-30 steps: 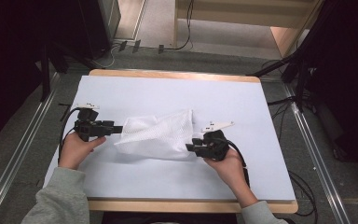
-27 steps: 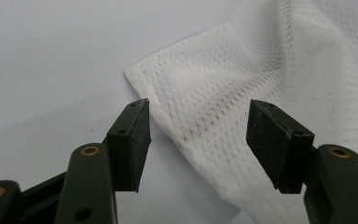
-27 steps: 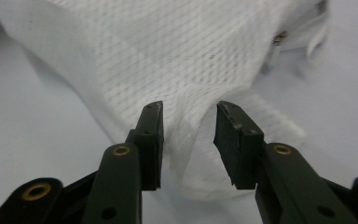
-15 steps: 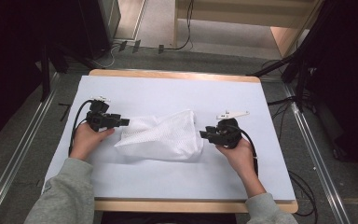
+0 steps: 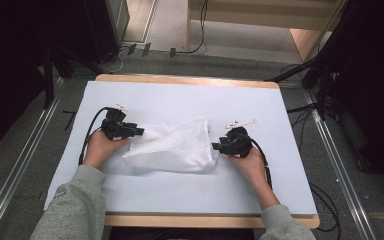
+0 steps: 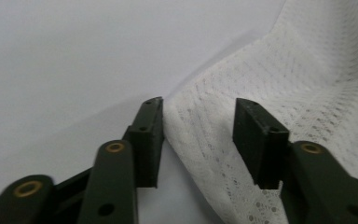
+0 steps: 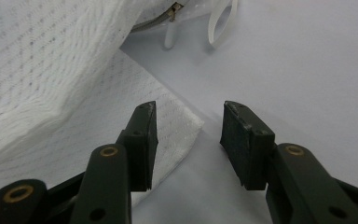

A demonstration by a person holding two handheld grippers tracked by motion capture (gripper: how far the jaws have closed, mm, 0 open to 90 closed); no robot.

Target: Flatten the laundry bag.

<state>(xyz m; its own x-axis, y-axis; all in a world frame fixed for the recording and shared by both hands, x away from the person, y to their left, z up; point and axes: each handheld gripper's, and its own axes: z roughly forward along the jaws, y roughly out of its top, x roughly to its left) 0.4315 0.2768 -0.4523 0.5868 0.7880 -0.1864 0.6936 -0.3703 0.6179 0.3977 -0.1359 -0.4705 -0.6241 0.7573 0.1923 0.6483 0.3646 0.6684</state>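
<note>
Between my left gripper's (image 5: 141,132) jaws, which have just been closing yet stand apart, lies the left edge of the white mesh bag (image 5: 175,147); in the left gripper view its fabric (image 6: 205,140) fills the gap, no pad pressing it. My right gripper (image 5: 214,146), jaws just opening, straddles the bag's right corner (image 7: 186,122) in the right gripper view, unpinched. Beyond, the bag lies rumpled mid-table on the pale blue sheet (image 5: 190,100); its zipper (image 7: 173,10) and white loops (image 7: 221,21) lie at the far end
</note>
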